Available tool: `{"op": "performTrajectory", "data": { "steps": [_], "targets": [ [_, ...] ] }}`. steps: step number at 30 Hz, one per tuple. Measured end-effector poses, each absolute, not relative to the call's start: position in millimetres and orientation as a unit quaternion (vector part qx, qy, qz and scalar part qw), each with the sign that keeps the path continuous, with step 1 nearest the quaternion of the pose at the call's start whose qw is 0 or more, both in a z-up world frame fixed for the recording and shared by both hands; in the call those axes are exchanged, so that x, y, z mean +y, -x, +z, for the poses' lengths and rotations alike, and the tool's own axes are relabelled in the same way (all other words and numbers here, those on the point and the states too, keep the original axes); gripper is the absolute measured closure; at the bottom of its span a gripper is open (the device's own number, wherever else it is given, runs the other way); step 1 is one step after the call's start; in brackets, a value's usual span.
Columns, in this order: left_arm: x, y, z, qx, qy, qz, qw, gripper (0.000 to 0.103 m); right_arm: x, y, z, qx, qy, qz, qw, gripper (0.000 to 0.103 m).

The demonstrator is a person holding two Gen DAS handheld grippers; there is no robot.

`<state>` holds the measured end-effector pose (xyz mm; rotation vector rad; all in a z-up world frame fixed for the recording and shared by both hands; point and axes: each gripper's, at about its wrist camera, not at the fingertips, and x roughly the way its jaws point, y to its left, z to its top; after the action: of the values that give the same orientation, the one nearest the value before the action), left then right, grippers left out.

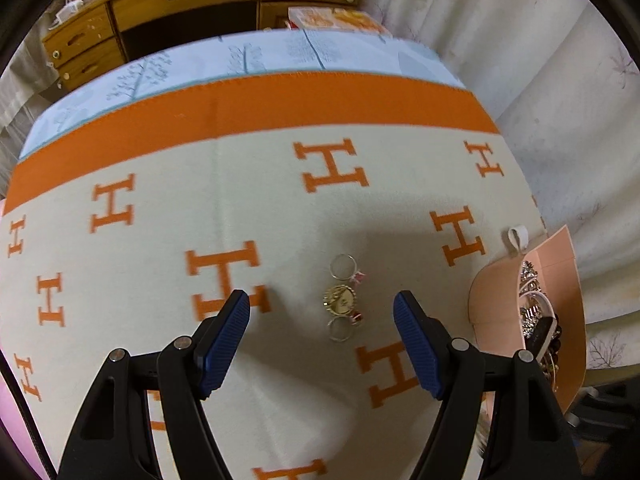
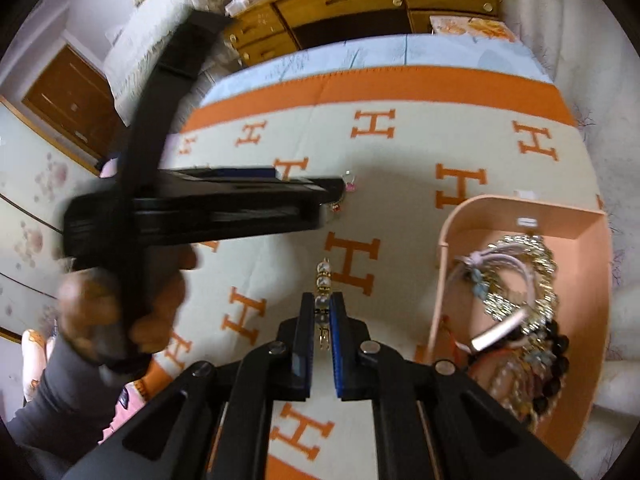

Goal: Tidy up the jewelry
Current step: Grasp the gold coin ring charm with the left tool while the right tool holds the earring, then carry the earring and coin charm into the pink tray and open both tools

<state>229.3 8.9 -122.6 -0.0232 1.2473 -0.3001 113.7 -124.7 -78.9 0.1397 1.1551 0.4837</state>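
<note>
On the cream blanket with orange H letters lies a small cluster of rings and a round gold charm. My left gripper hovers over that cluster, open, its blue pads on either side and nothing touched. My right gripper is shut on a beaded bracelet of clear and gold beads, which sticks out past the fingertips above the blanket. The peach jewelry box sits to the right, filled with tangled bracelets and necklaces. In the right wrist view the left gripper is seen side-on, covering most of the cluster.
A hand in a grey sleeve holds the left gripper's handle. The bed's far edge shows a pale blue sheet. Beyond it stands a wooden dresser. White curtains hang on the right, close behind the box.
</note>
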Motion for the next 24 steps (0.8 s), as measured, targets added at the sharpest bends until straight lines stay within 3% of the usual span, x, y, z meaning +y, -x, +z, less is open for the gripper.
{"op": "performTrajectory", "data": {
  "steps": [2,4,8,14,18,24],
  "targets": [
    [4.6,-231.9,-126.5,0.587,0.008,-0.138,0.798,0.032,-129.6,-109.0,-72.7,0.532,-0.073,0.229,0.812,0.096],
    [-0.2,-234.4,-131.5,0.595,0.003,-0.133,0.793,0.044,-133.4,-106.0,-67.8,0.526,-0.082,0.232,0.814,0.096],
    [-8.7,-239.3,-132.9,0.595,-0.011,-0.124,0.794,0.046,-137.8,-105.3,-65.5,0.520,-0.095,0.234,0.816,0.096],
    [-23.3,-238.9,-133.1,0.595,-0.056,-0.107,0.795,0.063,-149.1,-106.8,-69.7,0.520,-0.111,0.229,0.815,0.096],
    [-28.8,-239.0,-130.7,0.603,-0.063,-0.114,0.787,0.086,-158.6,-106.5,-71.2,0.519,-0.125,0.225,0.815,0.096],
    [-29.9,-234.1,-126.6,0.601,-0.060,-0.108,0.790,0.086,-168.6,-102.8,-70.9,0.514,-0.135,0.217,0.819,0.096]
  ]
}}
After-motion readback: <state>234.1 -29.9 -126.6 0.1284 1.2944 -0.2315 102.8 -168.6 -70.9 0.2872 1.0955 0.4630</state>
